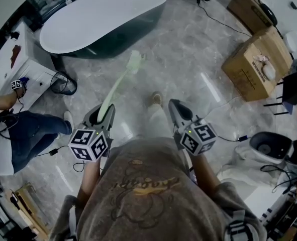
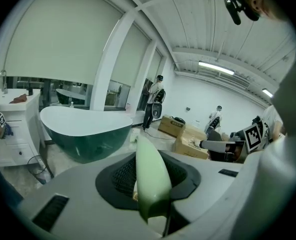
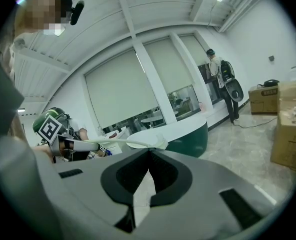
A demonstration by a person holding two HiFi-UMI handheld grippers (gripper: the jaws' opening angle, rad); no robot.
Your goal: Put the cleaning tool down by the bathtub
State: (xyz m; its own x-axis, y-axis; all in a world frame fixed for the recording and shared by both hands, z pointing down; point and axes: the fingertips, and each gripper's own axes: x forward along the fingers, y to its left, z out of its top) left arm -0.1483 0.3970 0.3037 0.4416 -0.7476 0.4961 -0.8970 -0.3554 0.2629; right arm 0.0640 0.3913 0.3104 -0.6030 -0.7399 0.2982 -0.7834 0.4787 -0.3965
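Note:
A long pale green cleaning brush point(image 1: 119, 83) is clamped by its handle in my left gripper point(image 1: 104, 115), and its brush head point(image 1: 134, 62) points out over the floor toward the bathtub point(image 1: 100, 19). In the left gripper view the green handle point(image 2: 152, 176) fills the gap between the jaws, with the dark green, white-rimmed tub point(image 2: 85, 129) a short way ahead. My right gripper point(image 1: 177, 112) is held level beside it, shut and empty. The right gripper view shows the brush point(image 3: 137, 144) reaching across in front of the tub point(image 3: 180, 131).
Cardboard boxes point(image 1: 256, 59) stand on the marble floor at the right. A white cabinet point(image 1: 17, 69) and a wire basket point(image 1: 64, 83) sit left of the tub, with a seated person point(image 1: 22, 129) beside them. Cables trail over the floor. Another person point(image 2: 154, 101) stands behind the tub.

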